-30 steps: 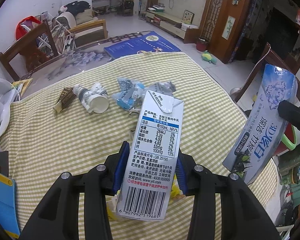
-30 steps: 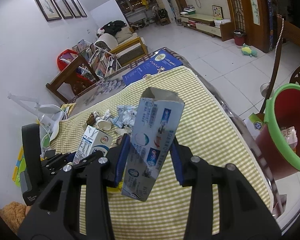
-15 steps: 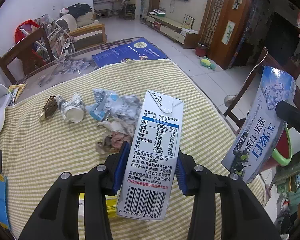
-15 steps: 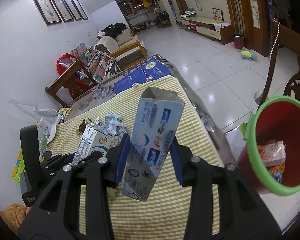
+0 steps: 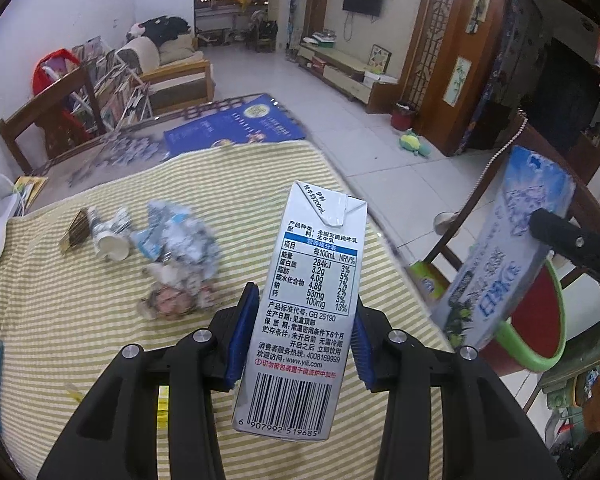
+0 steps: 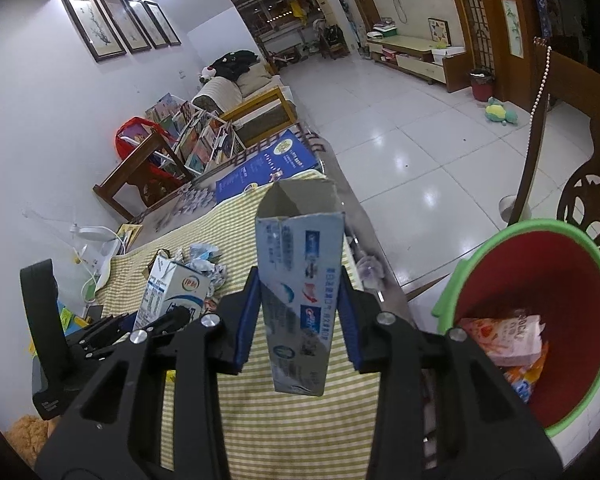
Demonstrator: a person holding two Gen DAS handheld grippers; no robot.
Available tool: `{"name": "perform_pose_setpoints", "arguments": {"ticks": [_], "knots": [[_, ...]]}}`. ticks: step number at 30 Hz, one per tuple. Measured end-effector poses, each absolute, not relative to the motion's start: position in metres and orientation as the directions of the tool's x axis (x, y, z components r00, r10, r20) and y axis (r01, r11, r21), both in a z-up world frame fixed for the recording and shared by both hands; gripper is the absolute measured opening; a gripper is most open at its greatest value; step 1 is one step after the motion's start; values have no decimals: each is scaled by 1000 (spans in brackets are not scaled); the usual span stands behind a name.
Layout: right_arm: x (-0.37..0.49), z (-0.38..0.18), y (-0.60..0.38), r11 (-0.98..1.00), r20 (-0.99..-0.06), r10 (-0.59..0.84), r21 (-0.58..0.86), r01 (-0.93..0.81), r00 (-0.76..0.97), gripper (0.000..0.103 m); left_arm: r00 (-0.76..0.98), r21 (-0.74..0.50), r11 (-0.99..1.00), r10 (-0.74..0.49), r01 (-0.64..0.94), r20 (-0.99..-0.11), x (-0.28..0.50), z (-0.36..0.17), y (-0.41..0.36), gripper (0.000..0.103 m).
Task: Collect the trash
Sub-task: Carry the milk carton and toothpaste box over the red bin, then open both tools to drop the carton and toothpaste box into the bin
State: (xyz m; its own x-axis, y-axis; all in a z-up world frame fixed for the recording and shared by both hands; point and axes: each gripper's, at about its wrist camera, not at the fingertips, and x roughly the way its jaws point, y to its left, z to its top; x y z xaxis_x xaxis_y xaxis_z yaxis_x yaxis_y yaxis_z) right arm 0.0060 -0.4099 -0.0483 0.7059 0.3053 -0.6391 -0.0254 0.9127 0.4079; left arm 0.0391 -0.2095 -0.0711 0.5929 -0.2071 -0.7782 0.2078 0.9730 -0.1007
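Observation:
My left gripper point(image 5: 300, 328) is shut on a white milk carton point(image 5: 308, 304) and holds it upright above the striped tablecloth point(image 5: 80, 340). The carton also shows in the right wrist view point(image 6: 172, 296). My right gripper point(image 6: 298, 320) is shut on an open blue toothpaste box point(image 6: 300, 280), also seen in the left wrist view point(image 5: 504, 260). A red bin with a green rim point(image 6: 540, 320) stands off the table's right edge, with wrappers inside. Crumpled wrappers point(image 5: 180, 248) and a paper cup point(image 5: 112, 240) lie on the table.
A blue poster point(image 5: 236, 128) lies at the table's far end. A wooden chair point(image 5: 48, 128) stands beyond the far left corner, another chair point(image 6: 580, 184) by the bin. A white lamp point(image 6: 96, 236) sits at the left edge.
Both grippers have moved right toward the table's edge with their boxes. The red bin now shows larger and closer in both views.

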Motion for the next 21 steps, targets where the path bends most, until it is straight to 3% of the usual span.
{"name": "perform_pose_setpoints", "arguments": {"ticks": [8, 21], "knots": [[-8, -42, -464, 922, -629, 256, 388, 11, 734, 36, 577, -133, 946, -287, 295, -764, 40, -62, -281, 39], [-51, -65, -576, 902, -684, 64, 352, 251, 727, 36, 454, -223, 840, -468, 495, -758, 33, -65, -409, 35]]}}
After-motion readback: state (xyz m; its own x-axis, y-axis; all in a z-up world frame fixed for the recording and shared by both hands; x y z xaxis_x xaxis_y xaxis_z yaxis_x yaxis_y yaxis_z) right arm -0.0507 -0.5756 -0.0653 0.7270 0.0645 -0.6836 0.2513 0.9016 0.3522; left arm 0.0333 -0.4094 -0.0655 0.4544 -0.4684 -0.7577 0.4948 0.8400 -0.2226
